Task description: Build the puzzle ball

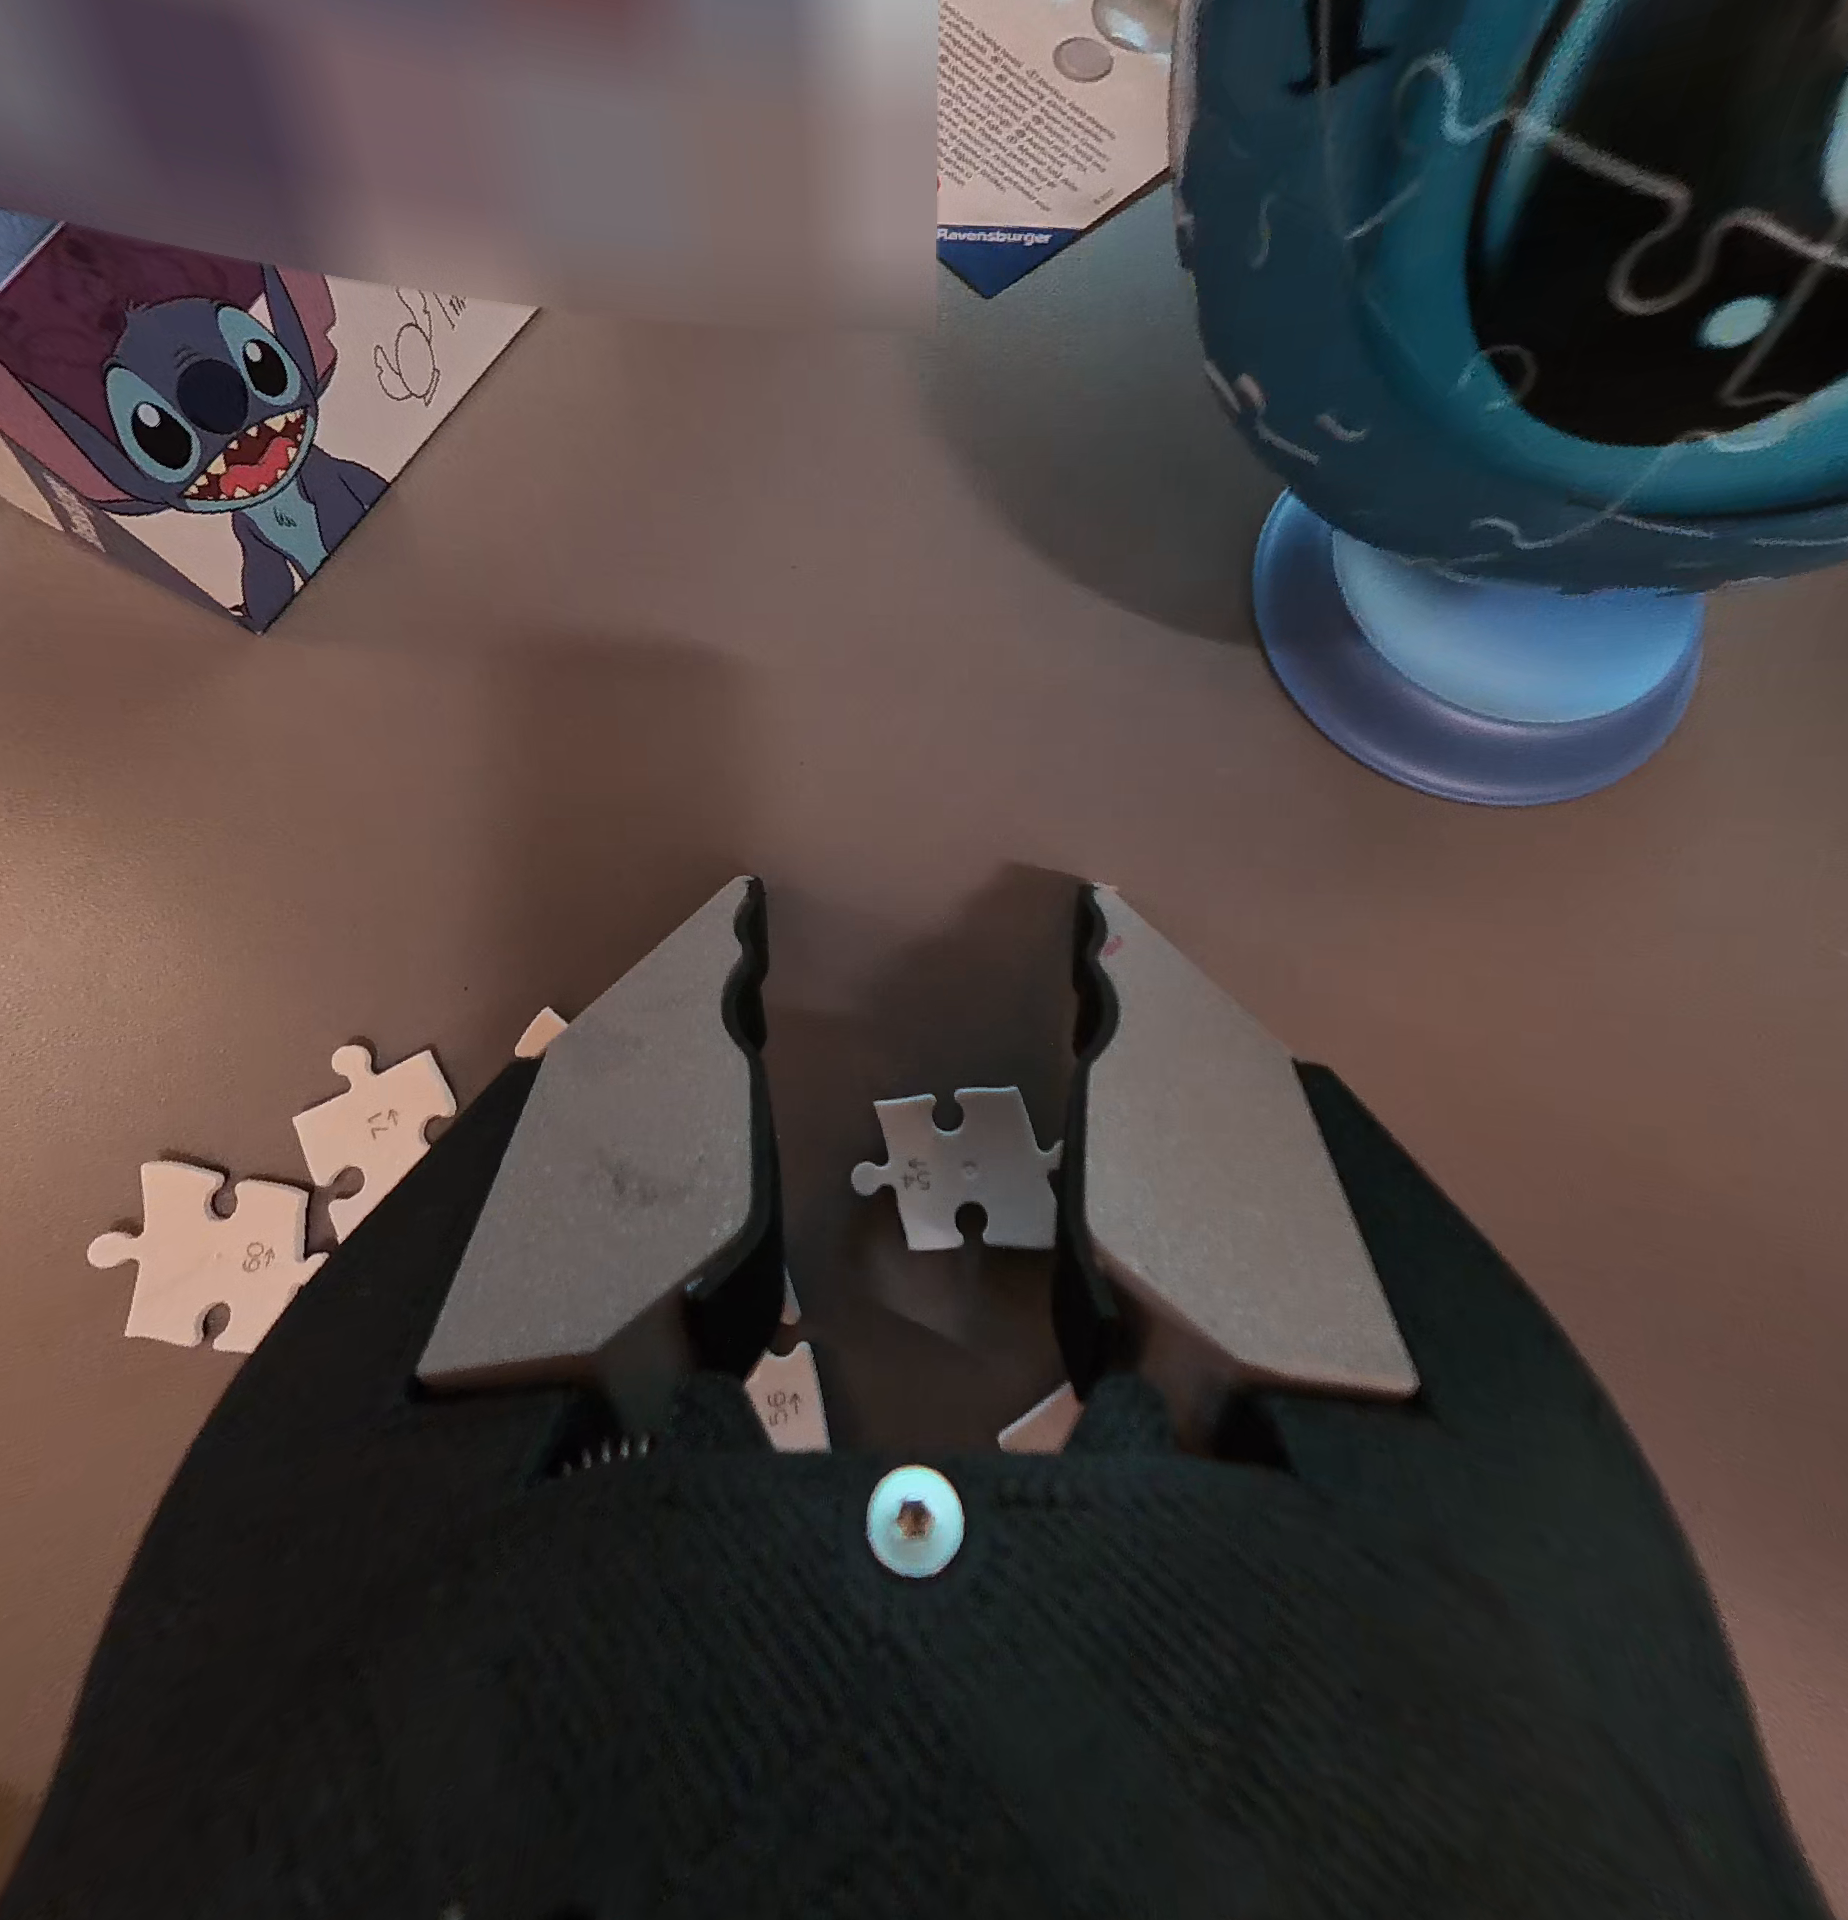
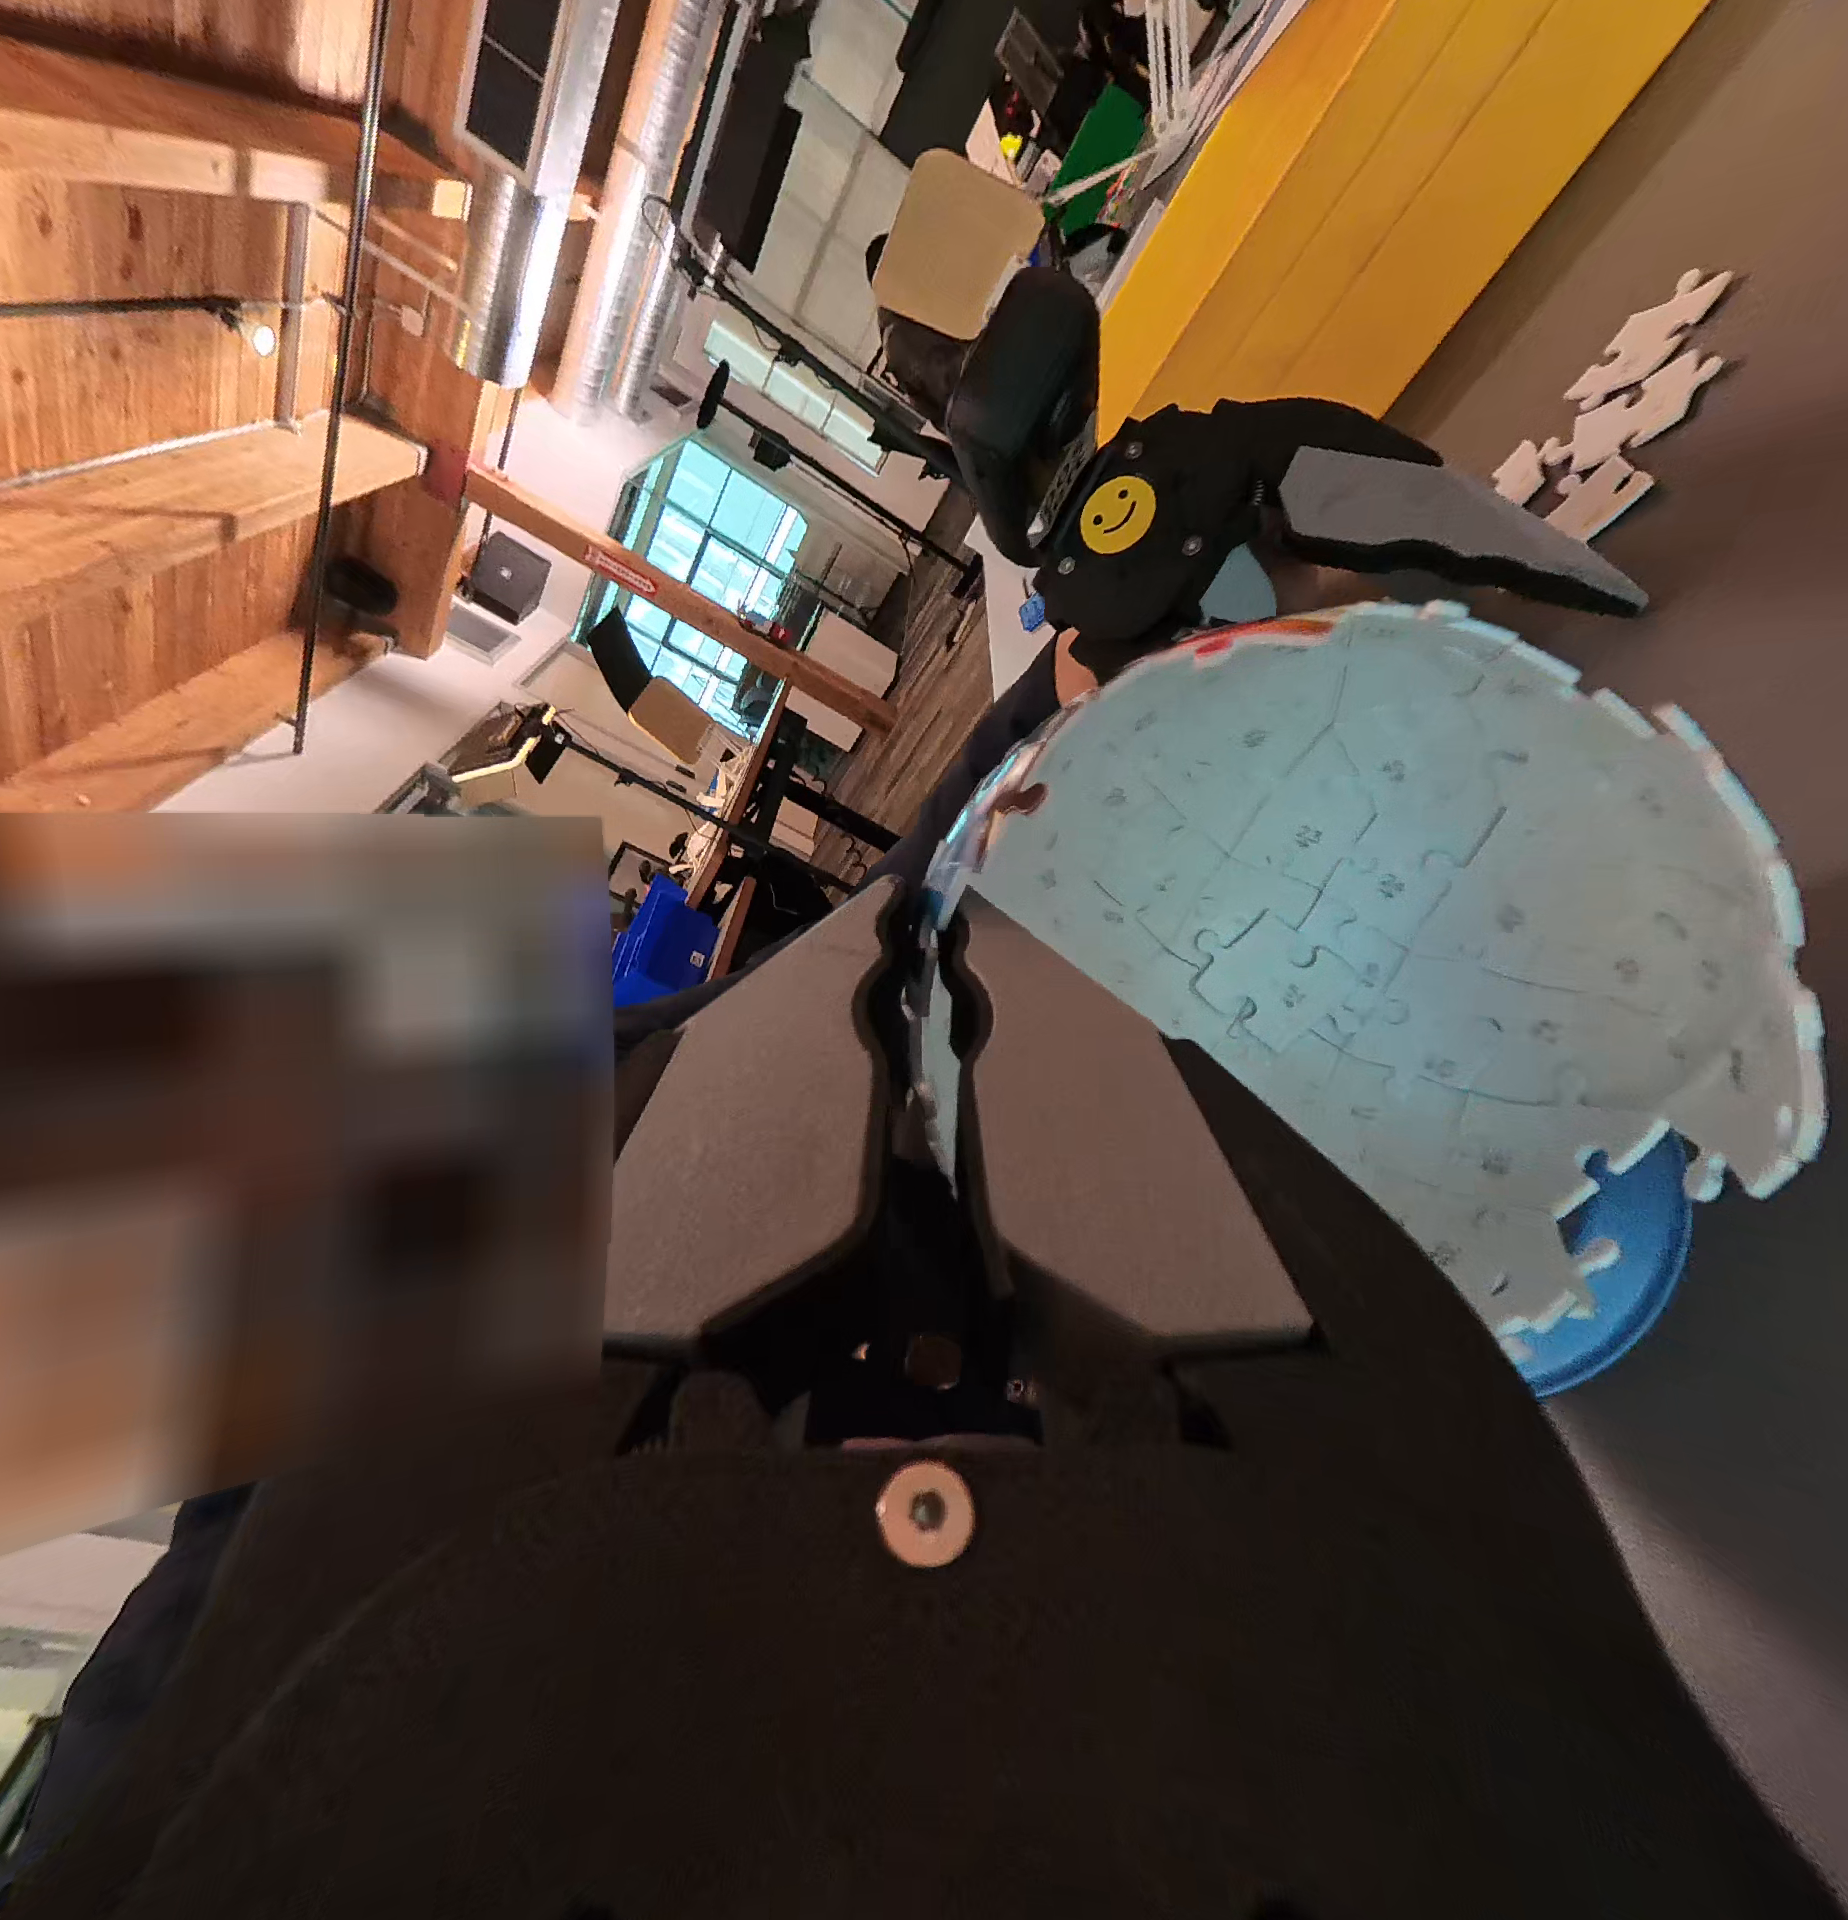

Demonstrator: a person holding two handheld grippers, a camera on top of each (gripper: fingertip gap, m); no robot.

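Dim warm tabletop, soft shadows; daylit window [image 2: 707,566] bright; wide-angle edge distortion, slight blur.

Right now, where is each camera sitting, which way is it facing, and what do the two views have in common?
Left wrist view: sits on the left gripper, looking down at the brown table; its open fingers straddle a loose puzzle piece, with the box ahead.
Right wrist view: sits on the right gripper, rolled sideways and looking across the room; its fingers pinch the rim of the puzzle ball, and a dark sleeve shows behind.
Shared: the ball on its blue stand, the scattered pieces, and the left gripper.
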